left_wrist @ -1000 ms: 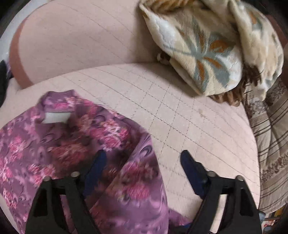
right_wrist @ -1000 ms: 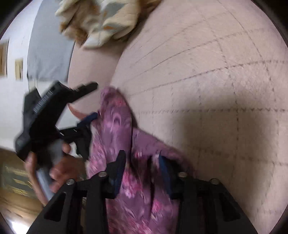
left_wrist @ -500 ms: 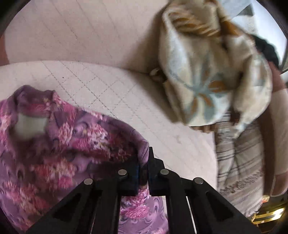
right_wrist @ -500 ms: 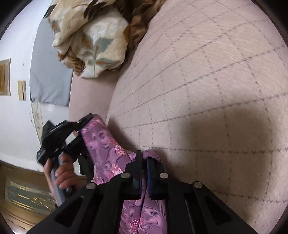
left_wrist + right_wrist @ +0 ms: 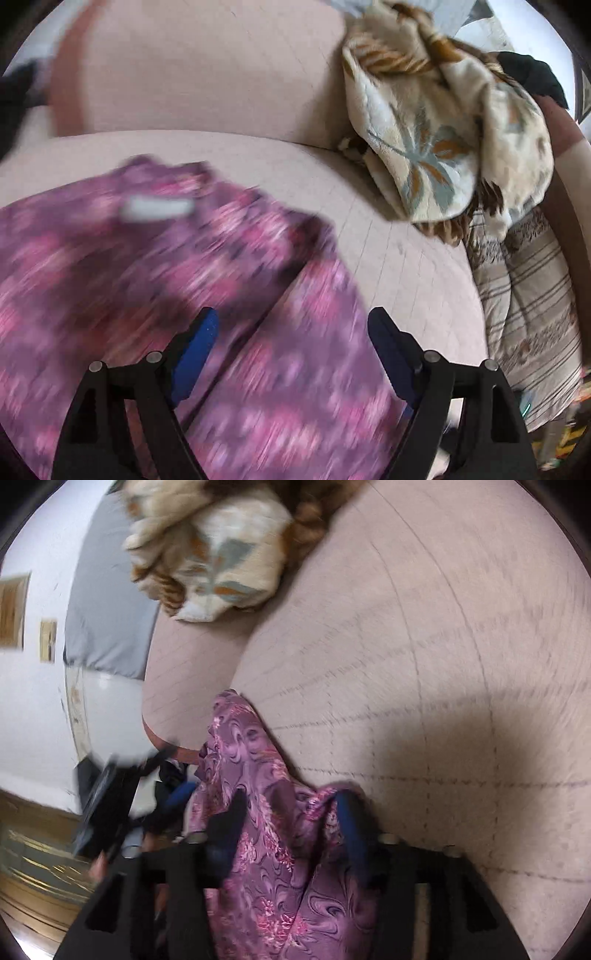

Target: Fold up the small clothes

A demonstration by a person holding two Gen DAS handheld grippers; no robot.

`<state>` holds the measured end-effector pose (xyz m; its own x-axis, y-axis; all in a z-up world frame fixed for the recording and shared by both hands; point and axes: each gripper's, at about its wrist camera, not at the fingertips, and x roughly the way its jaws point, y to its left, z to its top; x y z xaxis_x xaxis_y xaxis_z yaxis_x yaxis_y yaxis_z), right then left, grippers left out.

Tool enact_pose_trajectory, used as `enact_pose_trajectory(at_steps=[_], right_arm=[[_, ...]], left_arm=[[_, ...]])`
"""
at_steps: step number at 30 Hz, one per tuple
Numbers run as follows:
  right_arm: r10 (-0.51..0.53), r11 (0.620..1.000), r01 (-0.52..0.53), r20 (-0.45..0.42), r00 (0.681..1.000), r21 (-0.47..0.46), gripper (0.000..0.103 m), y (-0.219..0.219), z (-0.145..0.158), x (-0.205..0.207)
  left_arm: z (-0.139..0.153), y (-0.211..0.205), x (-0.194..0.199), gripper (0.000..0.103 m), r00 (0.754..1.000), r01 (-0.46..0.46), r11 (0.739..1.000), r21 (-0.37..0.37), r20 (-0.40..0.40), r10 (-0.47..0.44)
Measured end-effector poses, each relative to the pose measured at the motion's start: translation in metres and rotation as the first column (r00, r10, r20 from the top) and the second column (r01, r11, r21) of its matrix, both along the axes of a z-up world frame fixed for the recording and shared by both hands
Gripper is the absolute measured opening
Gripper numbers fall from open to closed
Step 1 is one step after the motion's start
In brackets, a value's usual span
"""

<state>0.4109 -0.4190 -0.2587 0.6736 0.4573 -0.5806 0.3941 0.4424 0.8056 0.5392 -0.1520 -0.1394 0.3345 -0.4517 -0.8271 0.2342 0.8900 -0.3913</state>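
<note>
- Between my left gripper's point(image 5: 291, 332) blue pads lies purple floral cloth, but the pads no longer press it: half a second back they were clamped on a fold, and now the jaws are opening wide with the fabric loose beneath them.
- Low in the right wrist view, my right gripper point(image 5: 291, 812) does the same; its jaws, pinched shut on a ridge of cloth a moment ago, are opening, and a hump of fabric stands between the pads, brushing the right one at most.
- Both releases together tell me, as I judge it, that one fold has just been laid down and the next grasp is still to be chosen.
- Just beyond the left pads, the purple floral garment point(image 5: 155, 280) lies spread on the pink quilted sofa seat point(image 5: 406, 266), a dark crease running diagonally between two layers.
- Its white neck label point(image 5: 157, 207) sits at the far end, so the collar points away from me toward the sofa back point(image 5: 207, 74); the long axis runs from near my grippers up to that label.
- Farther right, well apart from the garment, a cream leaf-print blanket point(image 5: 436, 147) is heaped over a striped cushion point(image 5: 532, 321).
- Motion blur hides finer detail of the hem.
</note>
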Motion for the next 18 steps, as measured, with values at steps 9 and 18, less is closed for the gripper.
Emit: enact_pose_trajectory(at_steps=[9, 18], right_arm=[[0.104, 0.976, -0.102, -0.002, 0.995, -0.194, 0.077, 0.018, 0.065, -0.050], [0.396, 0.851, -0.382, -0.037, 0.917, -0.361, 0.080, 0.125, 0.135, -0.121]], left_arm=[[0.047, 0.097, -0.136, 0.083, 0.992, -0.112, 0.979, 0.171, 0.081, 0.099], [0.064, 0.109, -0.278, 0.083, 0.956, -0.247, 0.924, 0.292, 0.227, 0.184]])
